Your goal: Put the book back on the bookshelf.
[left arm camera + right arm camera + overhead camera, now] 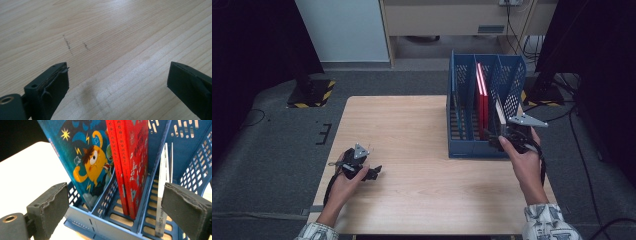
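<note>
Both spread, the right hand-held gripper [115,210] faces the blue rack [100,225], its thin book [163,195] half-hidden.

The left gripper [373,173] is lying low with its jaws spread wide, while the right gripper [507,131] (held higher, forearm reaching forward) is gaping too.

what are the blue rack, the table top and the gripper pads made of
Blue rack: seems moulded plastic, smooth with punched slots. Table top: pale wood or wood-look laminate, matt, visible grain and scuffs. Pads on the right hand-held gripper: look like grey foam or rubber, rough, frayed edges.
</note>
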